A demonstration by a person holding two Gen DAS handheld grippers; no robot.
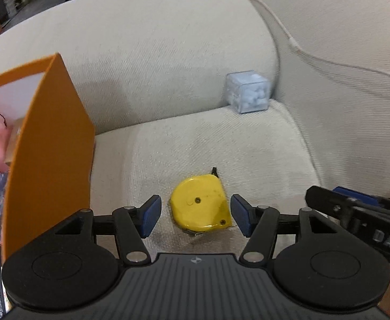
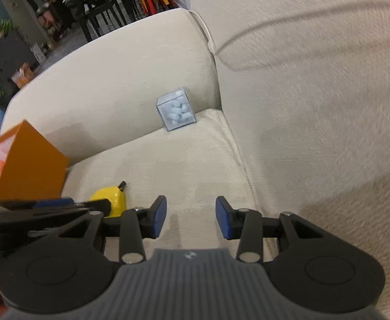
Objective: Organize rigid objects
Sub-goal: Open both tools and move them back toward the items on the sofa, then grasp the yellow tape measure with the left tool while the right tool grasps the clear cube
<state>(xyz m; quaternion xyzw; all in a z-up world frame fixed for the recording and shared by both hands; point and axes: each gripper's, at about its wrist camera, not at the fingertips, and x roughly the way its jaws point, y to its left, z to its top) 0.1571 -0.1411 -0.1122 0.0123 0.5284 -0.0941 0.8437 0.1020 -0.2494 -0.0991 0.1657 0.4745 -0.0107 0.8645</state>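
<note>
One yellow plastic tape measure (image 1: 201,204) lies on the cream sofa seat (image 1: 184,144), between the spread left gripper (image 1: 196,213) without contact. One clear cube of white pellets (image 1: 248,92) sits behind it. One orange box (image 1: 48,144) stands left of it, cut off. The right gripper (image 2: 191,217) is spread, empty.

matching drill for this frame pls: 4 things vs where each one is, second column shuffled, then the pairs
Things:
1. yellow tape measure
2. clear cube box
3. orange box
4. right gripper

Places:
A. in the corner of the seat, against the armrest
B. open over bare cushion, nothing between its fingers
C. standing at the left edge of the seat, with items inside
D. flat on the seat between the open fingers of the left gripper, pads not touching it

Pairs: 1-D, 2-A, 3-C, 4-B
</note>
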